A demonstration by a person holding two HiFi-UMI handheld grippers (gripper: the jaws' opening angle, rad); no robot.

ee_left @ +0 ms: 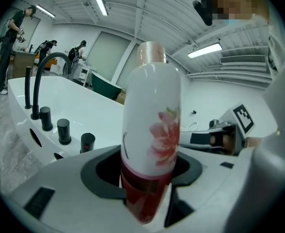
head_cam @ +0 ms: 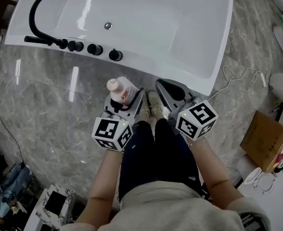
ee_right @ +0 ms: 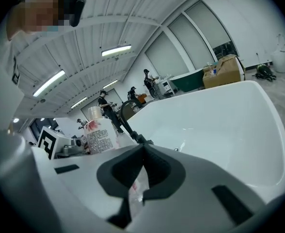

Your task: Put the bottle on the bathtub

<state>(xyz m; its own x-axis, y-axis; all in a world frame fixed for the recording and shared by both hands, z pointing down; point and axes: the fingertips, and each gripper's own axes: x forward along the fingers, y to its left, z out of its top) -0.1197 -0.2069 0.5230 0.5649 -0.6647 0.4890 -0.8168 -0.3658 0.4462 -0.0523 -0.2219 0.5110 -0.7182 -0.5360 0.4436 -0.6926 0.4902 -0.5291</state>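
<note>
Left gripper [head_cam: 124, 100]: you had it clamped on the flowered bottle [ee_left: 152, 130].
Right gripper [ee_right: 141, 166]: closed, empty.
Done: bottle was in hand.
Remaining: you hadn't set it on the bathtub [head_cam: 156, 71].

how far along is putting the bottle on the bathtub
Done: the bottle is picked up, clamped in the left gripper. In hand: it is held just short of the bathtub, not yet over its rim. Left: set it down on the tub and release.
</note>
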